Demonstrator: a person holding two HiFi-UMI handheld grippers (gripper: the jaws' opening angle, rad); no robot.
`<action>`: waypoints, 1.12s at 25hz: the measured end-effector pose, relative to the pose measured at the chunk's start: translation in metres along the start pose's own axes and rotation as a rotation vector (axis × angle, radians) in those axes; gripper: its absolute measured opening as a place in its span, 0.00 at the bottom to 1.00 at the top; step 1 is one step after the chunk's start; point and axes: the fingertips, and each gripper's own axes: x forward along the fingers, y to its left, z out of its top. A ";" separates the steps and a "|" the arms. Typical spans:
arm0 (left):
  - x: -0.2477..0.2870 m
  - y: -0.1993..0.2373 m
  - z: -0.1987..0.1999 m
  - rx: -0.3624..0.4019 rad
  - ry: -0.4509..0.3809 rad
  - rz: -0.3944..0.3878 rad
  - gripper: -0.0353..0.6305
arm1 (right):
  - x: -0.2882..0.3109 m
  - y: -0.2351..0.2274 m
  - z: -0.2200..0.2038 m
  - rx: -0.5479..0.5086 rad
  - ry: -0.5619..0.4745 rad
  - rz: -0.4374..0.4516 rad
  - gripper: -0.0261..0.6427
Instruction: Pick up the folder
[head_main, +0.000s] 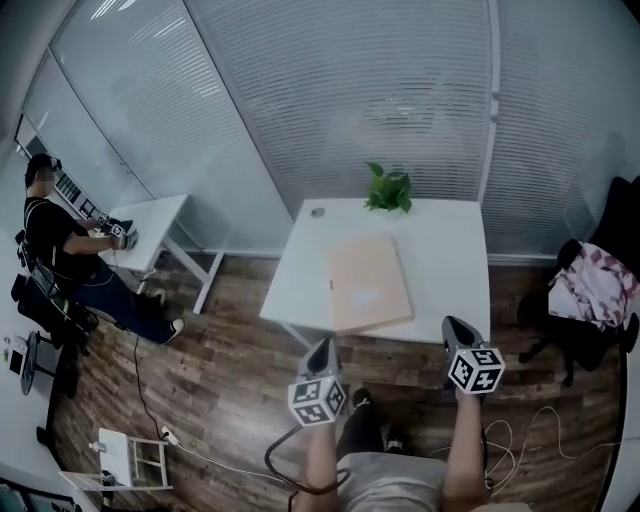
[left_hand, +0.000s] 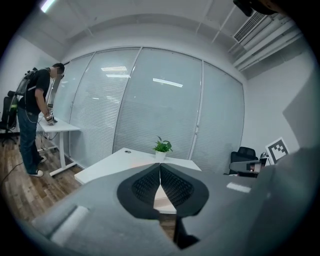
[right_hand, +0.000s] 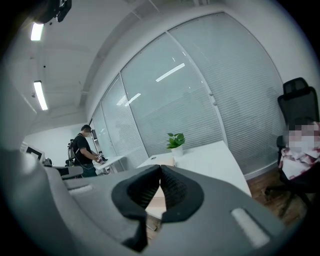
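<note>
A tan folder (head_main: 368, 283) lies flat on the white table (head_main: 450, 260), toward its near edge. In the head view my left gripper (head_main: 324, 350) hovers short of the table's near edge, below the folder's near left corner. It is shut and empty. My right gripper (head_main: 457, 328) hangs at the near edge to the right of the folder, also shut with nothing in it. A sliver of the folder (left_hand: 161, 198) shows behind the closed tips in the left gripper view, and the folder (right_hand: 156, 198) shows the same way in the right gripper view.
A potted plant (head_main: 388, 190) and a small round object (head_main: 318, 211) stand at the table's far edge. A black chair with cloth (head_main: 593, 285) is at the right. A person (head_main: 70, 250) works at another white desk (head_main: 150, 228) far left. Cables (head_main: 520, 432) trail on the wood floor.
</note>
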 end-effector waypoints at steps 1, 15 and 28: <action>0.005 0.002 -0.001 -0.008 0.004 0.002 0.07 | 0.004 -0.003 -0.001 0.003 0.006 -0.015 0.04; 0.146 0.046 0.059 -0.059 -0.028 -0.031 0.07 | 0.124 -0.038 0.051 0.052 -0.015 -0.096 0.04; 0.282 0.115 0.028 -0.072 0.112 -0.009 0.07 | 0.278 -0.018 0.025 0.049 0.197 0.035 0.04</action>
